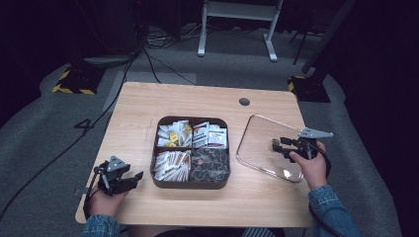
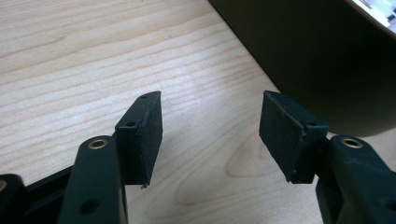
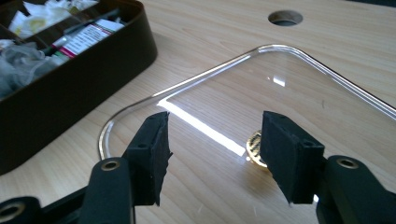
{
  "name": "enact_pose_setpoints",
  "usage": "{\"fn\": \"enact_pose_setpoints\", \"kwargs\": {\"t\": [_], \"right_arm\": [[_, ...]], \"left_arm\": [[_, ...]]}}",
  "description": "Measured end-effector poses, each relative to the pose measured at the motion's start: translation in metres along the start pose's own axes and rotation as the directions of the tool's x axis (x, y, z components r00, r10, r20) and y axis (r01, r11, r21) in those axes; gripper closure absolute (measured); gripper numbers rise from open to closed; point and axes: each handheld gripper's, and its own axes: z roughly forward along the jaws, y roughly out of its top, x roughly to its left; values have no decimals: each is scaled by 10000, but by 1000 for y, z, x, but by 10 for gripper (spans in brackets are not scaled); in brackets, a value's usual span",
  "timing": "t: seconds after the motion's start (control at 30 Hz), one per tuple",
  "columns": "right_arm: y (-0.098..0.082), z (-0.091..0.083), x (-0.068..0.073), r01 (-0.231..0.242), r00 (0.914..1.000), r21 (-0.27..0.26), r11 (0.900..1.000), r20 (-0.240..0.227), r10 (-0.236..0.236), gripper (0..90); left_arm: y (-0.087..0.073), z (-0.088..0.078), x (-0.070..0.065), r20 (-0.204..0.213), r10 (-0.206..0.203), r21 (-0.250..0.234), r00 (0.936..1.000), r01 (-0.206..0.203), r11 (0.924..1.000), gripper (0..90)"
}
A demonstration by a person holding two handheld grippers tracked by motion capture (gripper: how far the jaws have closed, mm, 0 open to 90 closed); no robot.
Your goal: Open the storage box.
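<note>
A dark brown box (image 1: 190, 184) with several compartments of sachets and packets sits mid-table. Its clear lid (image 1: 257, 143) lies flat on the wood to the right, with a small gold knob (image 1: 273, 144) at its centre. My right gripper (image 1: 277, 146) hovers over the lid. In the right gripper view its jaws (image 3: 215, 140) stand open, with the knob (image 3: 254, 147) just beyond the right pad and nothing pressed between them. My left gripper (image 1: 137, 177) rests at the front left, open and empty (image 2: 210, 121), beside the box wall (image 2: 303, 56).
A round cable hole (image 1: 244, 101) sits in the table behind the lid. Bare wood lies left of the box and along the front edge. Beyond the table are grey floor, cables and a white stand's legs (image 1: 237, 29).
</note>
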Motion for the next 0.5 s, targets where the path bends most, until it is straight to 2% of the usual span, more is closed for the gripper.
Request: {"fn": "enact_pose_setpoints", "kwargs": {"t": [0.2,0.27,0.33,0.5], "right_arm": [[-10,-1,13,57,9994,-310,9995,-331,-67,419],[-14,1,19,165,9985,-20,9999,-524,-166,418],[-16,2,22,308,9983,34,9995,-498,-306,418],[-20,6,37,681,9948,247,9974,-778,-660,426]], "left_arm": [[0,-3,-2,74,-96,81,9999,96,9999,396],[2,-3,-3,61,-147,145,9999,146,9998,396],[4,-3,-4,40,-92,185,10000,91,9998,396],[8,-1,-7,10,42,345,10000,-43,9994,397]]}}
